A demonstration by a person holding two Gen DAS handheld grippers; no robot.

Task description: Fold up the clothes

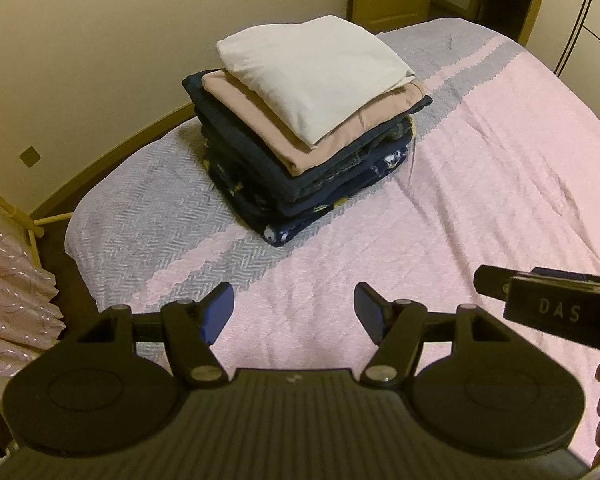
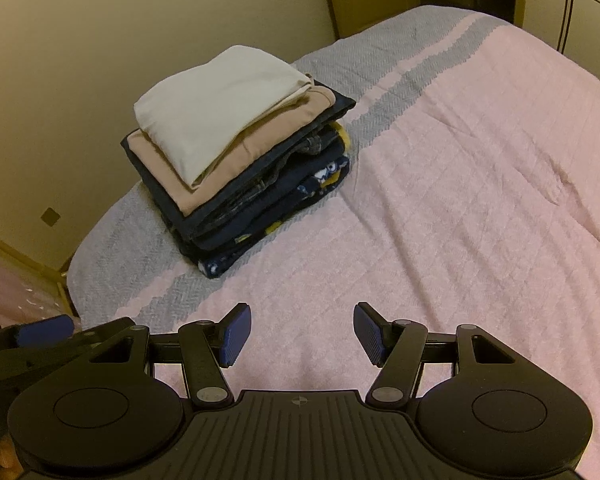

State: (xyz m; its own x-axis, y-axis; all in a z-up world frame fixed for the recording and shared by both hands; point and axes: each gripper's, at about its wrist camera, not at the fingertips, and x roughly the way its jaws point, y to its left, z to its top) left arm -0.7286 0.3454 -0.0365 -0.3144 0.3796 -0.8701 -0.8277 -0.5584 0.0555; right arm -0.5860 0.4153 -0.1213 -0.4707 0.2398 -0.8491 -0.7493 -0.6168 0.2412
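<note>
Clearly, the only writing that can be read is the white letters "DAS" on the black body of the right tongs point(image 1: 548, 312), which come into the left camera from the right edge; the rest of the word is cut off. On the black base of each tool there is a small round cross mark, but no words. The pile of clothes point(image 1: 306, 120) stands on the bed point(image 1: 480, 208), on the grey band of the cover near the wall, well apart from both tools. It is neatly folded: a cream piece point(image 1: 312, 68) lies on top, a beige-pink piece point(image 1: 340, 136) under it, then dark blue and denim layers, and at the bottom a navy piece with small white and yellow figures point(image 2: 324, 176). The edges are stacked a little shifted, so each layer shows. The left tongs point(image 1: 294, 316) hang above the pink part of the cover with the blue pads point(image 1: 220, 312) wide apart and nothing between them. The right tongs point(image 2: 302, 334) are spread wide too, and empty.
</note>
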